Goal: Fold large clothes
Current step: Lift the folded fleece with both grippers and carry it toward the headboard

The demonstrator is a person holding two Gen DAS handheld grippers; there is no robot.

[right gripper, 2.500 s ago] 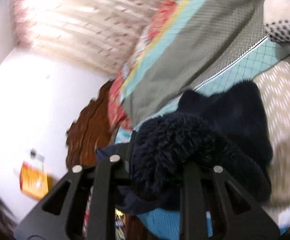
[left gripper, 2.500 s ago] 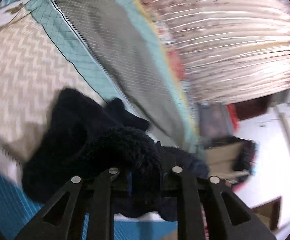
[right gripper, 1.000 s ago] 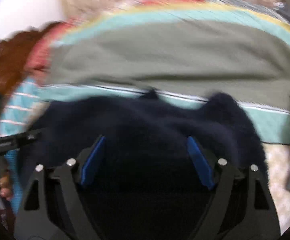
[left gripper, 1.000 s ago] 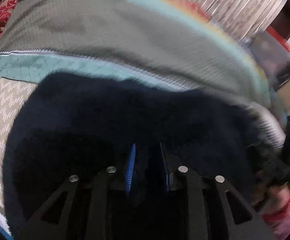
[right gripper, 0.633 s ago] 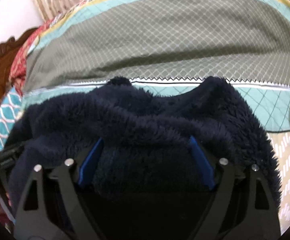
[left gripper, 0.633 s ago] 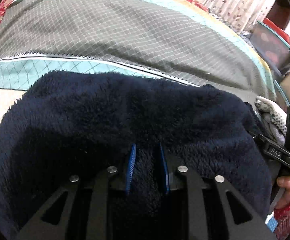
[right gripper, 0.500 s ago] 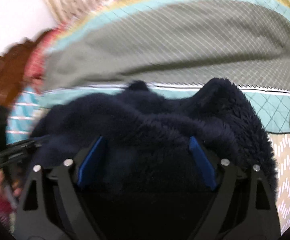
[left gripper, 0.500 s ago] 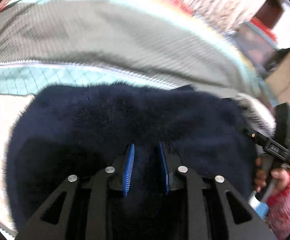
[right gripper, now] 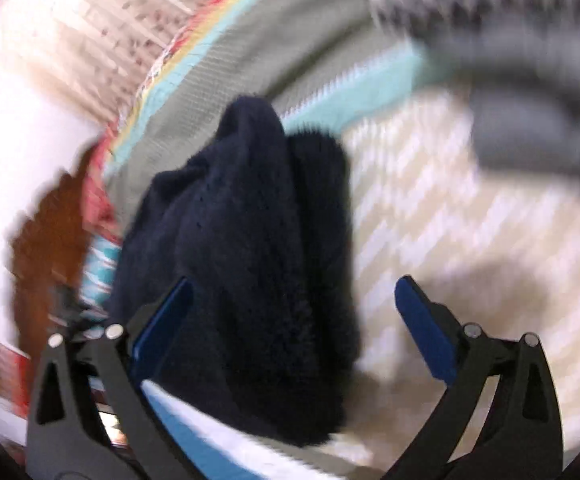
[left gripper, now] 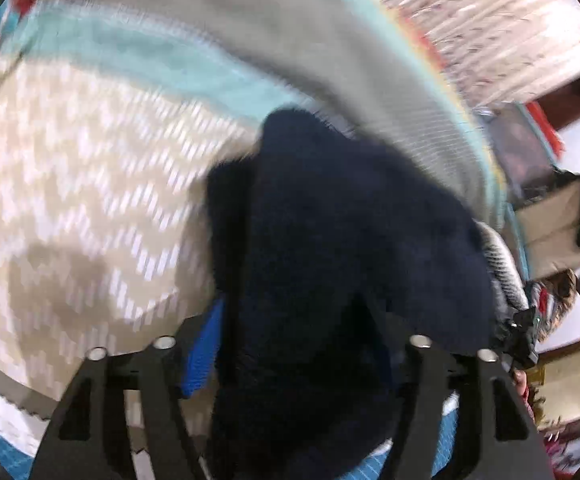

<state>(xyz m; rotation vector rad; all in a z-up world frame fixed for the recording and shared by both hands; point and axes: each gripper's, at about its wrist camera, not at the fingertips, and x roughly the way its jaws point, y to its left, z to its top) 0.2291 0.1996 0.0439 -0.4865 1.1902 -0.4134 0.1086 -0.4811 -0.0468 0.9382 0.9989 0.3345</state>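
Left gripper (left gripper: 290, 344) has sprung wide, letting go of the navy fleece (left gripper: 342, 248); the fleece now lies bunched narrow, and both views have swung and blurred.

fleece garment (right gripper: 249, 240): fuzzy, matt navy cloth | bedspread (left gripper: 69, 200): woven cloth, chevron print | gripper pads (right gripper: 426, 336): blue, ribbed

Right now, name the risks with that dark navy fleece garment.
The dark navy fleece garment lies bunched in a thick roll on the patterned bedspread; it may slump unevenly. Both the left gripper and right gripper are open, so nothing holds the fold.
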